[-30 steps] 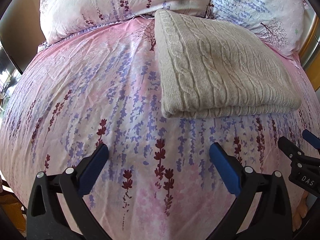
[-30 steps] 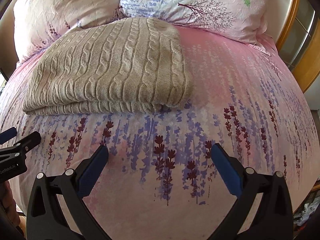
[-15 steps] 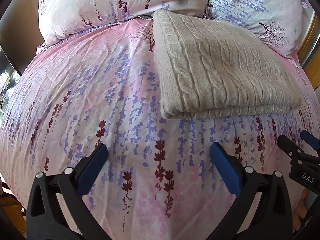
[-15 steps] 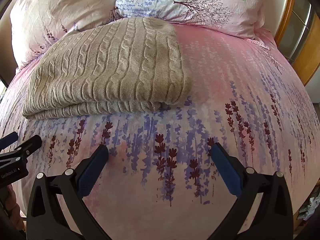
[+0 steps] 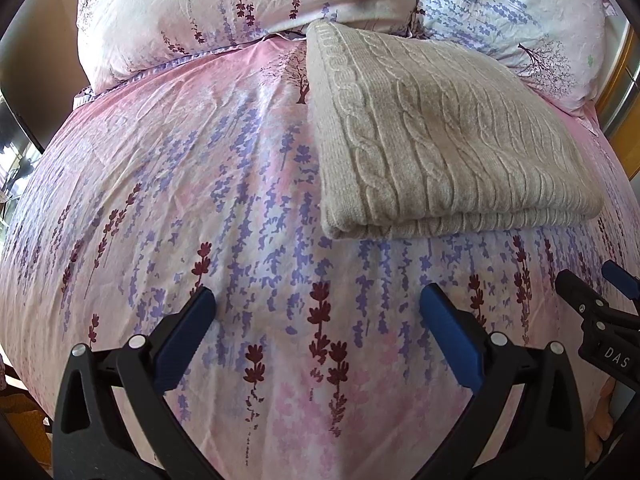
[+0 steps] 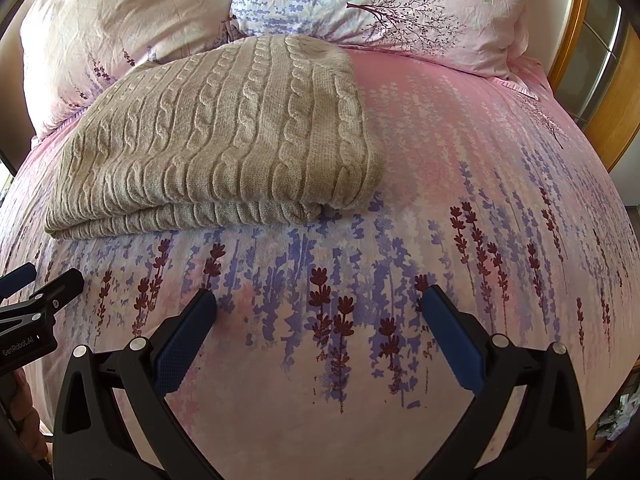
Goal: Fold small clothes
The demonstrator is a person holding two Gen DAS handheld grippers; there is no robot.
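A beige cable-knit sweater point(image 5: 432, 148) lies folded in a flat rectangle on the pink floral bed cover, its folded edge toward me; it also shows in the right wrist view point(image 6: 224, 140). My left gripper point(image 5: 318, 300) is open and empty, above the cover a short way in front of the sweater's left corner. My right gripper point(image 6: 318, 300) is open and empty, in front of the sweater's right corner. Each gripper shows at the edge of the other's view: the right one point(image 5: 592, 300) and the left one point(image 6: 40, 292).
Two floral pillows point(image 5: 224, 12) point(image 6: 380, 8) lie against the head of the bed just behind the sweater. The pink bed cover point(image 5: 160, 184) spreads to the left and right point(image 6: 500, 200). A wooden frame point(image 6: 612, 112) stands at the far right.
Both grippers have drifted slightly; the sweater sits a little lower in the right wrist view. Sweater and jaws are unchanged.
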